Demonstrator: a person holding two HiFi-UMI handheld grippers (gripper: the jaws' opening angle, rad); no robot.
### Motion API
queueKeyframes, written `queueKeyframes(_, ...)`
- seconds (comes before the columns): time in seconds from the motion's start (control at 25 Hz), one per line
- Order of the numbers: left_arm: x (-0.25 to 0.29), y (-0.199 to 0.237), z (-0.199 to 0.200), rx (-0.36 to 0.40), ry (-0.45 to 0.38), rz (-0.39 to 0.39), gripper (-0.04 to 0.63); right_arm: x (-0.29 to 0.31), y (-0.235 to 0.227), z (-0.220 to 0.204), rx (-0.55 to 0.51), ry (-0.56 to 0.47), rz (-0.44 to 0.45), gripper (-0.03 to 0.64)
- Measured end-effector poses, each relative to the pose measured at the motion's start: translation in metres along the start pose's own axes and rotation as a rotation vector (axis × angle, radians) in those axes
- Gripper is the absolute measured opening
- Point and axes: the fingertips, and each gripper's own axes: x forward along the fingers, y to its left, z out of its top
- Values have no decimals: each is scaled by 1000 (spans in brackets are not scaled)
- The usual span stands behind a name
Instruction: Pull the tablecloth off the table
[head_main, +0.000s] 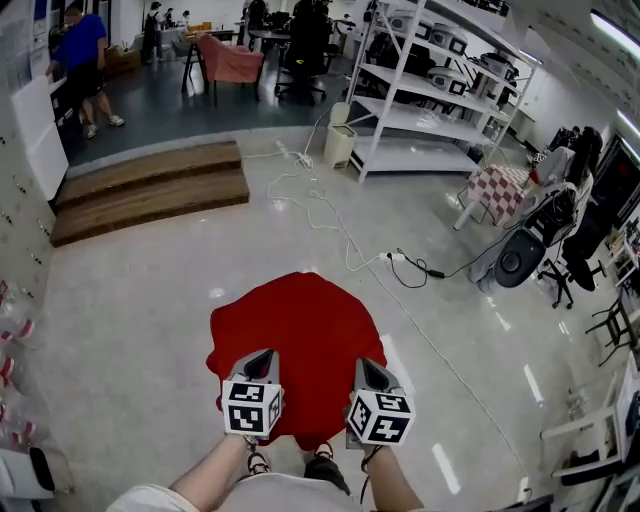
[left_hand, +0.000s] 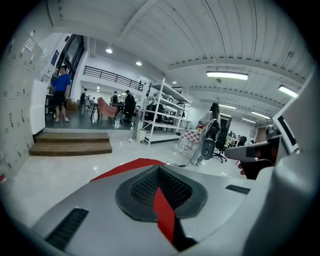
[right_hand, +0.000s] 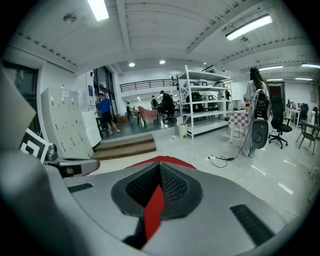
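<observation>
The red tablecloth lies spread below me, draped over what it covers, so the table itself is hidden. My left gripper and right gripper sit side by side at the cloth's near edge. Each is shut on the fabric. In the left gripper view a red strip of cloth is pinched between the closed jaws of the left gripper. The right gripper view shows the same: a red fold clamped in the right gripper, with more cloth beyond the tips.
Wooden steps lie at the far left, a white shelving rack at the back right. Cables trail over the shiny floor. A checkered table and office chairs stand at the right. A person in blue stands far off.
</observation>
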Motion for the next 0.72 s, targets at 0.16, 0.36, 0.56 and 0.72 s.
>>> queueKeyframes(0.16, -2, -6, -2, -24, 2, 43, 17, 10, -3, 7, -38, 17, 52, 25)
queueKeyframes(0.36, -5, -8, -7, -22, 2, 82, 16, 15, -4, 7, -51, 24, 86, 25)
queueKeyframes(0.56, -4, -13, -23, -50, 34, 95, 17, 14, -12, -3, -59, 51, 90, 25)
queueKeyframes(0.72, -2, -18, -29, -44, 56, 89, 17, 12, -20, -8, -43, 58, 77, 25)
